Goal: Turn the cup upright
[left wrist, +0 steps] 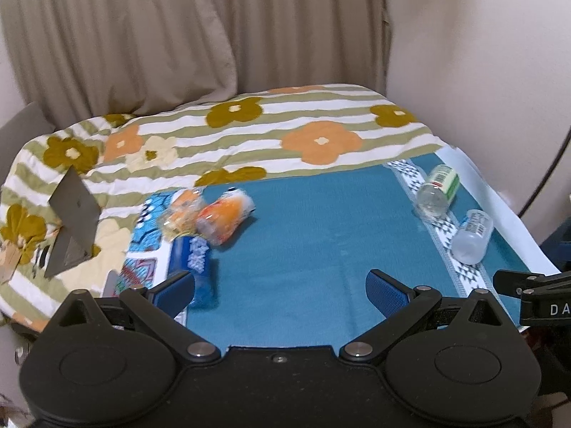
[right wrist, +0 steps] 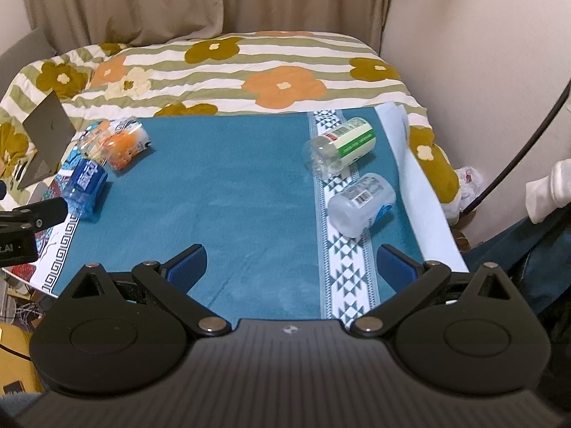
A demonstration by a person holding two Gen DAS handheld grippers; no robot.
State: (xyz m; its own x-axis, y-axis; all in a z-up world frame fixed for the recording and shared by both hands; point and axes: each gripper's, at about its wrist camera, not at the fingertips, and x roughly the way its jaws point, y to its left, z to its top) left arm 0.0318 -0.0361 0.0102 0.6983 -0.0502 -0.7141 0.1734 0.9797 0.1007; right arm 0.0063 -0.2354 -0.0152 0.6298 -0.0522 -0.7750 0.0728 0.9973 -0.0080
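Both tongs spread, holding nothing: left tongs [left wrist: 280, 294], right tongs [right wrist: 291, 267], hovering over the near edge of the teal cloth [right wrist: 221, 192]. 5 cups on their sides on that cloth: clear cup [right wrist: 362, 203] and green-label cup [right wrist: 340, 146] on its right patterned strip, orange cup [right wrist: 125, 148], another half hidden behind it, and blue cup [right wrist: 85, 187] at its left edge. Task doesn't say which. Risks: round cups roll when nudged; thin plastic may buckle or squirt out under squeeze; soft bed [right wrist: 285, 67] underneath means an uprighted cup could tip again.

teal cloth [right wrist: 228, 192] — quilt [right wrist: 249, 60] striped olive-white, orange flowers.
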